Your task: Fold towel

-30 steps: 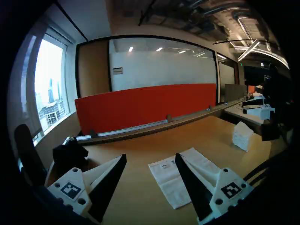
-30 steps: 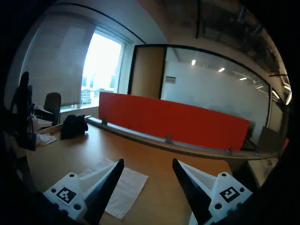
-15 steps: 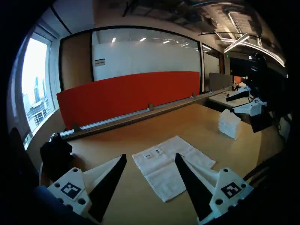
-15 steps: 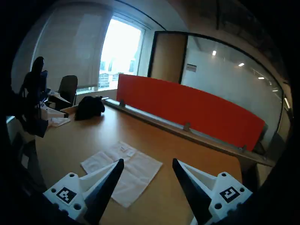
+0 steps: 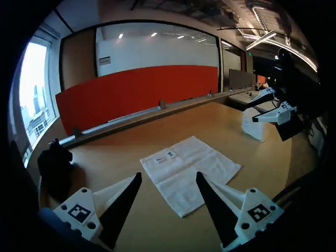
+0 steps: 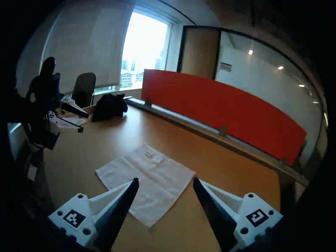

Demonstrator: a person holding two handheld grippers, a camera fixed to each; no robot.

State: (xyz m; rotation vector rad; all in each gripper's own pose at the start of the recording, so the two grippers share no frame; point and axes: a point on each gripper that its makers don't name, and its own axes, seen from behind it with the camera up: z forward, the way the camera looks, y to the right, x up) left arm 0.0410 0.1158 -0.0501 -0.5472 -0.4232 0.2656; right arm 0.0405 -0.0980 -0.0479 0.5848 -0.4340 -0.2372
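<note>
The broad light-wood table (image 5: 126,155) runs along a long orange-red partition panel (image 5: 138,92) at its far edge. The white rectangular cloth towel (image 5: 189,168) lies spread flat and unfolded on the table, on the camera side of the partition and well apart from it, its two small tags on the side towards the partition. It looks thin, soft and light. It should drape and sag when lifted, so it is best pinched at two corners of one edge, each picked up cleanly off the wood.

The left gripper view takes in a small stack of folded white cloths (image 5: 252,124) towards one end of the partition. The right gripper view gives the bright window and an office chair (image 6: 84,90) beyond the partition's other end. It also shows the towel (image 6: 147,176) from the opposite side. A black soft bag (image 6: 108,107) sits near that window end.

The left gripper (image 5: 168,174) hangs above the towel with fingers spread apart, holding nothing. The right gripper (image 6: 164,179) does likewise.
</note>
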